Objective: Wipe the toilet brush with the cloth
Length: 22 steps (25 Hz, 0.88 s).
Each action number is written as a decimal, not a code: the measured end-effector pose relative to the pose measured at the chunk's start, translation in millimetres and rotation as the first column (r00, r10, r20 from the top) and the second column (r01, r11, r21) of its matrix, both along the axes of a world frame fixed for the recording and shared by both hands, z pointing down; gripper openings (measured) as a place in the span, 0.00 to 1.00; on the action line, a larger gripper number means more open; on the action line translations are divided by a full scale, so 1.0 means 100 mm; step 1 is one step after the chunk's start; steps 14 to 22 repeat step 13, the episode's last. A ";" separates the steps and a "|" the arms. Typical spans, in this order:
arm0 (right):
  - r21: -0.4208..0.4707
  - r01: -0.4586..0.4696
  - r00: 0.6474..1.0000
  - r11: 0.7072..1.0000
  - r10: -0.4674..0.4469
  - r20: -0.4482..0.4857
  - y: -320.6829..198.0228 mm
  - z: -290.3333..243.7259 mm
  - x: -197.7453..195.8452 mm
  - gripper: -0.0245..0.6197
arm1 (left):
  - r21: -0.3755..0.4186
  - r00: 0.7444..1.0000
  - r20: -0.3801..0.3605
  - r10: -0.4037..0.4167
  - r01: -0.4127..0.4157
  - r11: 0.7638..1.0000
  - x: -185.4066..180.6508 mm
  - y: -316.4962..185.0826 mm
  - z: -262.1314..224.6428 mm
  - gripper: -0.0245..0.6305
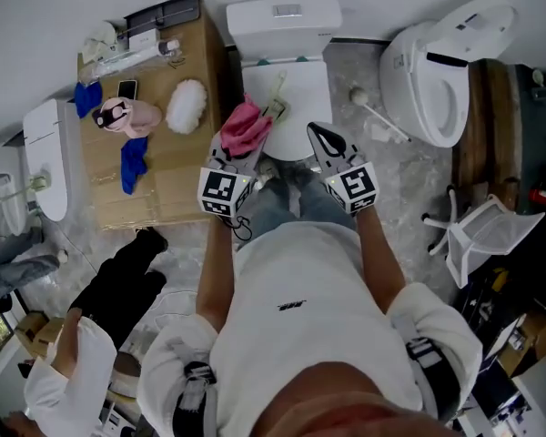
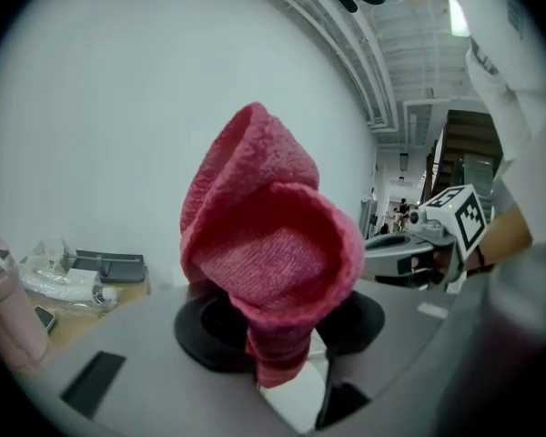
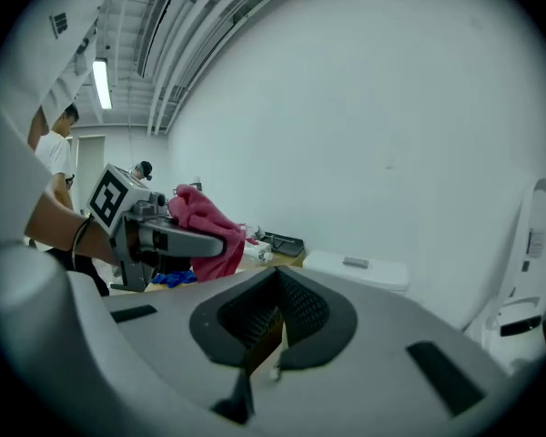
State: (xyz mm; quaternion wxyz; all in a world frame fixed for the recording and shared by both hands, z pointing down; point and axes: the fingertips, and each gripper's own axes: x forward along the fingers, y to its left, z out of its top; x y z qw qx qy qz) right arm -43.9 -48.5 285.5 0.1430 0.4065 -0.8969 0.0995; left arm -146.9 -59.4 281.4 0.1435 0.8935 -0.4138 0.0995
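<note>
A pink cloth (image 1: 246, 126) is bunched between the jaws of my left gripper (image 1: 244, 144), which is shut on it; in the left gripper view the cloth (image 2: 273, 262) stands up in a fold and fills the centre. My right gripper (image 1: 320, 135) is held beside it over the white toilet (image 1: 287, 66), jaws shut (image 3: 275, 312). A thin brownish sliver shows in their seam; I cannot tell what it is. A white toilet brush (image 1: 378, 116) lies on the floor between the two toilets. A thin pale item (image 1: 278, 98) rests on the toilet lid.
A second toilet (image 1: 437, 71) with its lid raised stands at the right. A cardboard table (image 1: 177, 167) at the left holds a white fluffy duster (image 1: 186, 106), blue cloths (image 1: 133, 162) and a pink bottle (image 1: 132, 115). Another person (image 1: 118, 285) crouches at lower left.
</note>
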 end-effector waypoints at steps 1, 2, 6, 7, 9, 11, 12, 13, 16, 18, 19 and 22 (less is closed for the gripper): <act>0.010 -0.002 1.000 1.000 0.002 0.000 0.00 -0.09 0.00 0.03 | 0.000 1.000 -0.004 0.001 -0.001 1.000 0.00 0.01 -0.05 0.30; 0.018 -0.004 1.000 1.000 0.004 0.000 0.00 -0.17 0.01 0.03 | 0.000 1.000 -0.008 0.000 0.000 1.000 0.01 0.03 -0.10 0.30; 0.031 -0.009 1.000 0.999 0.009 0.004 -0.02 -0.35 0.05 0.03 | 0.005 1.000 -0.013 0.000 0.000 1.000 0.05 0.05 -0.24 0.29; 0.035 -0.008 1.000 0.999 0.008 0.006 -0.03 -0.38 0.06 0.03 | 0.010 1.000 -0.011 -0.001 0.001 1.000 0.07 0.04 -0.27 0.29; 0.042 -0.005 1.000 0.999 0.005 0.008 -0.04 -0.43 0.11 0.03 | 0.018 1.000 -0.004 -0.002 0.002 1.000 0.12 0.04 -0.33 0.29; 0.047 -0.007 1.000 0.999 0.007 0.011 -0.02 -0.48 0.19 0.03 | 0.021 1.000 0.003 0.000 0.000 1.000 0.20 0.07 -0.35 0.29; 0.049 -0.009 1.000 0.999 0.009 0.013 0.00 -0.50 0.25 0.03 | 0.021 1.000 0.007 0.001 -0.002 1.000 0.25 0.09 -0.36 0.29; 0.049 -0.011 1.000 0.999 0.010 0.016 0.02 -0.52 0.30 0.03 | 0.020 1.000 0.011 0.003 -0.004 1.000 0.31 0.12 -0.37 0.29; 0.049 -0.011 1.000 0.999 0.010 0.016 0.02 -0.52 0.30 0.03 | 0.020 1.000 0.011 0.003 -0.004 1.000 0.31 0.12 -0.37 0.29; 0.049 -0.011 1.000 0.999 0.010 0.016 0.02 -0.52 0.30 0.03 | 0.020 1.000 0.011 0.003 -0.004 1.000 0.31 0.12 -0.37 0.29; 0.049 -0.011 1.000 0.999 0.010 0.016 0.02 -0.52 0.30 0.03 | 0.020 1.000 0.011 0.003 -0.004 1.000 0.31 0.12 -0.37 0.29; 0.049 -0.011 1.000 0.999 0.010 0.016 0.02 -0.52 0.30 0.03 | 0.020 1.000 0.011 0.003 -0.004 1.000 0.31 0.12 -0.37 0.29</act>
